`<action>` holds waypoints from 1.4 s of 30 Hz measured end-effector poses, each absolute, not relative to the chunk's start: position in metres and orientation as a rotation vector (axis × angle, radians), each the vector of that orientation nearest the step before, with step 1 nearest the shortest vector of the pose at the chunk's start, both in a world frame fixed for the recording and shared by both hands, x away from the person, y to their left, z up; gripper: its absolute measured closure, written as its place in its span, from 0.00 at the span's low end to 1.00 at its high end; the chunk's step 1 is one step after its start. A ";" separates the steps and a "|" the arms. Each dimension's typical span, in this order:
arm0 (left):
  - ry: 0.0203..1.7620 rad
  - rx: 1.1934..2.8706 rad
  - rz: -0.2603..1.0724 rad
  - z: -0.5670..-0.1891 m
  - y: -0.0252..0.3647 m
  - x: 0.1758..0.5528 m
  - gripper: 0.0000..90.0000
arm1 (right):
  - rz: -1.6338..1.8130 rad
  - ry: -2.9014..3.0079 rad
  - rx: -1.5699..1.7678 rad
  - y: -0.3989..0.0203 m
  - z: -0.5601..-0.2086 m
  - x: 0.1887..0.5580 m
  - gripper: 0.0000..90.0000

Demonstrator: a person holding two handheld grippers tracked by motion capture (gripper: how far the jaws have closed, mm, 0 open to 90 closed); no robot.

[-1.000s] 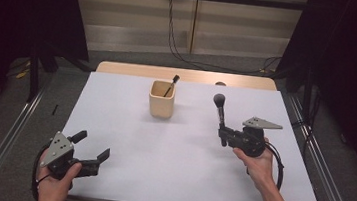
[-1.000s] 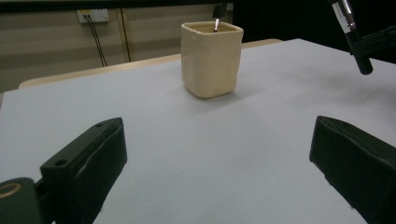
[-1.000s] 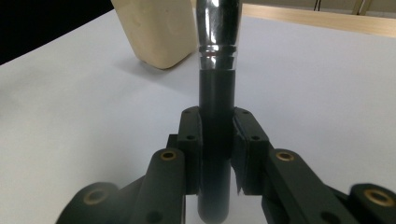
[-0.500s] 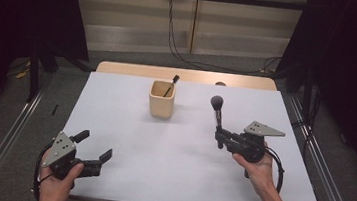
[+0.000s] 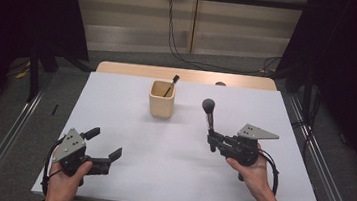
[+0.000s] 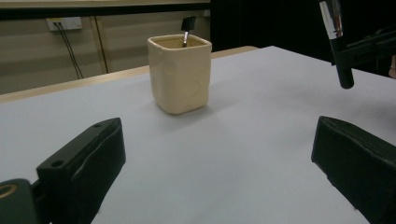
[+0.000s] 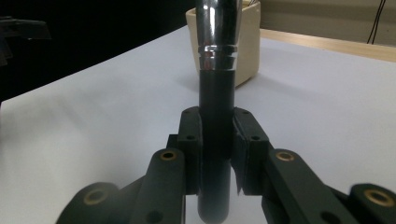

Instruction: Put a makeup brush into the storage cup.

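Jaws of the right gripper (image 5: 211,140) are closed on the black handle of a makeup brush (image 5: 209,118), which stands nearly upright with its dark rounded head on top; jaws of the left gripper (image 5: 105,146) stand wide apart with nothing between them. On the white table (image 5: 277,191) the brush sits at about 4 o'clock from the beige cup (image 5: 161,99) and well apart from it; the left gripper rests low near the table's 7 o'clock corner. A second brush (image 5: 170,85) leans inside the cup, head up toward 1 o'clock. In the right gripper view the pads clamp the matte black shaft (image 7: 215,116) just below the polished metal ferrule (image 7: 217,37), with the butt end protruding under the jaws. Judged from its build, the brush is light and rigid; the chromed ferrule looks slippery, so the matte handle is the better place to hold. The soft head would deform if pinched. The cup appears rigid, light enough to tip if knocked at its rim
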State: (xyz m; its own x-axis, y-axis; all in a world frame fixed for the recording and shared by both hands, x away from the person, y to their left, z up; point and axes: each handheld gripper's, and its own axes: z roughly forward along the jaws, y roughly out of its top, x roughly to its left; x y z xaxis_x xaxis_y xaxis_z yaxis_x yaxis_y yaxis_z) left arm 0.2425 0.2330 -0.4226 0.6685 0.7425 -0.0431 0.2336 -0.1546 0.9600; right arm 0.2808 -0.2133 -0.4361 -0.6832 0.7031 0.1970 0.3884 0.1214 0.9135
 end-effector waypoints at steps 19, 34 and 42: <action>0.727 1.710 0.467 -0.418 0.197 0.254 0.03 | 1.599 2.174 1.011 -0.191 -0.436 0.273 0.84; 0.690 1.701 0.445 -0.410 0.167 0.264 0.03 | 1.598 2.213 0.982 -0.177 -0.436 0.269 0.84; 0.676 1.717 0.431 -0.407 0.148 0.270 0.02 | 1.607 2.232 0.958 -0.167 -0.436 0.268 0.84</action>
